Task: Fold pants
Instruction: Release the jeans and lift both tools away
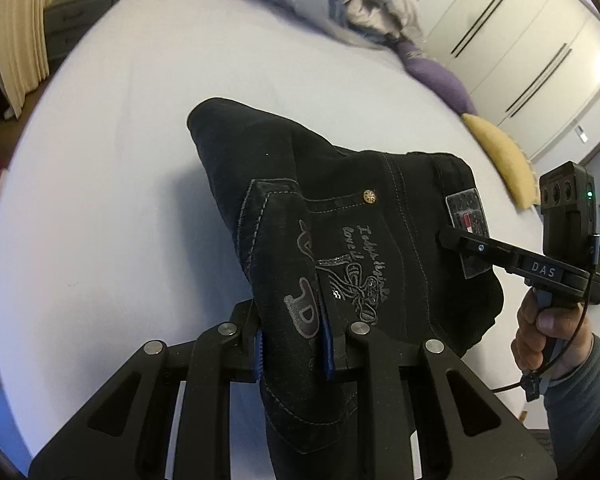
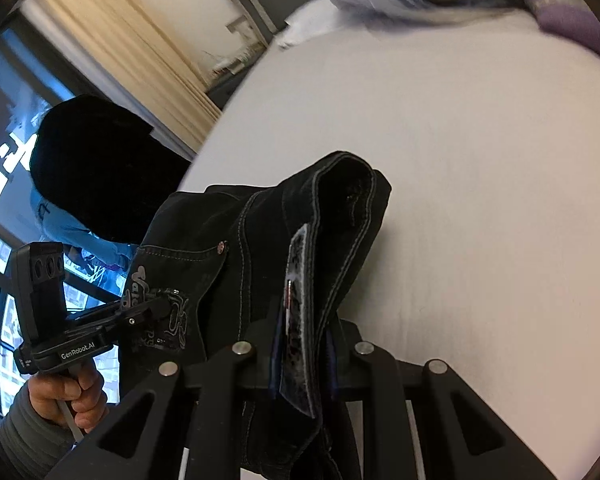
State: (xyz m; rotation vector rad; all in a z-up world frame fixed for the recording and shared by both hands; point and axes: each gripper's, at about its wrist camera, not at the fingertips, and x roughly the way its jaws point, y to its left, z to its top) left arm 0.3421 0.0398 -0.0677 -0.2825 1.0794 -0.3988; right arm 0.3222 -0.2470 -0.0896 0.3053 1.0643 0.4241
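Black jeans (image 1: 352, 240) with grey stitching and an embroidered back pocket hang lifted above the white bed (image 1: 112, 184). My left gripper (image 1: 294, 344) is shut on the pocket side of the waist. My right gripper (image 2: 302, 360) is shut on the waistband by the leather label (image 2: 298, 312). In the left wrist view the right gripper (image 1: 448, 236) pinches the label edge on the right. In the right wrist view the left gripper (image 2: 156, 308) holds the pocket area on the left. The legs are hidden below both grippers.
A rolled duvet (image 1: 332, 4) lies at the bed's far end, with a purple pillow (image 1: 440, 76) and a yellow pillow (image 1: 504, 156) along the right edge. White wardrobe doors (image 1: 528, 36) stand on the right. A curtain (image 2: 132, 64) and a window (image 2: 4, 160) are on the left.
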